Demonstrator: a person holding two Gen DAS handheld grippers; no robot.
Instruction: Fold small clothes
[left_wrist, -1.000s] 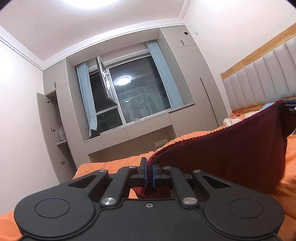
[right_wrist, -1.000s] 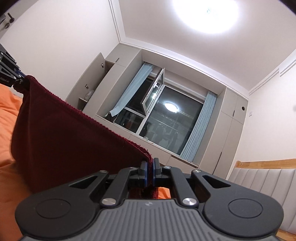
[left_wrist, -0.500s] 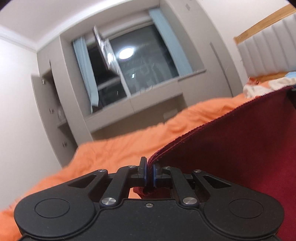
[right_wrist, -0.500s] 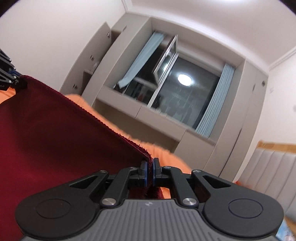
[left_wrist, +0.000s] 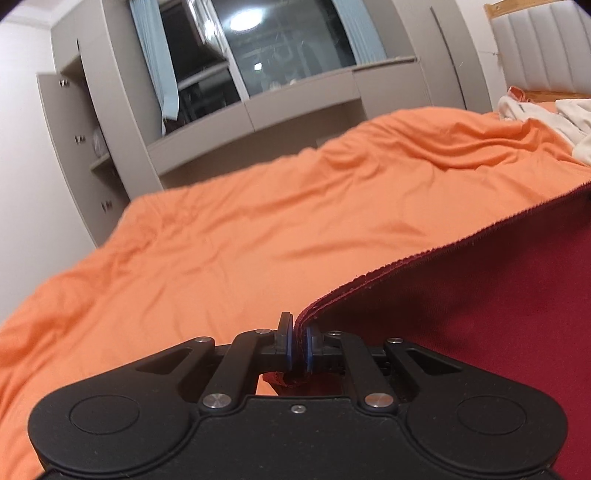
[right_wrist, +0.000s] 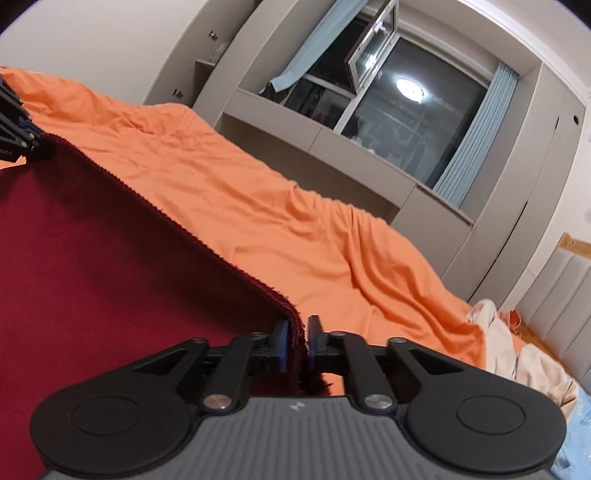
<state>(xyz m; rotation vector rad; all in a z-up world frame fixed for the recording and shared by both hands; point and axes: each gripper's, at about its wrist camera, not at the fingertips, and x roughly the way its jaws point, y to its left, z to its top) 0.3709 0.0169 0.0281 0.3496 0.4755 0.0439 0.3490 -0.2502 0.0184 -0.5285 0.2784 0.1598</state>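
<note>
A dark red knitted garment (left_wrist: 480, 314) hangs stretched between my two grippers over the orange bedspread (left_wrist: 258, 240). My left gripper (left_wrist: 298, 334) is shut on one corner of its ribbed edge. My right gripper (right_wrist: 297, 339) is shut on the opposite corner, with the cloth bunched between the blue pads. In the right wrist view the red garment (right_wrist: 110, 277) fills the lower left, and the left gripper (right_wrist: 18, 136) shows at the far left edge holding its far corner. The taut top edge runs straight from one gripper to the other.
Cream clothes (left_wrist: 535, 114) lie crumpled near the padded headboard (left_wrist: 535, 48); they show as a cream pile (right_wrist: 498, 332) beside a light blue item (right_wrist: 576, 424). Grey cabinets and a dark window (right_wrist: 388, 103) stand beyond the bed. Orange bedspread (right_wrist: 277, 221) spreads ahead of both grippers.
Both grippers have tipped down and dropped toward the bed, so bedspread now fills the views instead of ceiling. The red garment came down with them, still stretched. The right jaws stand slightly wider.
</note>
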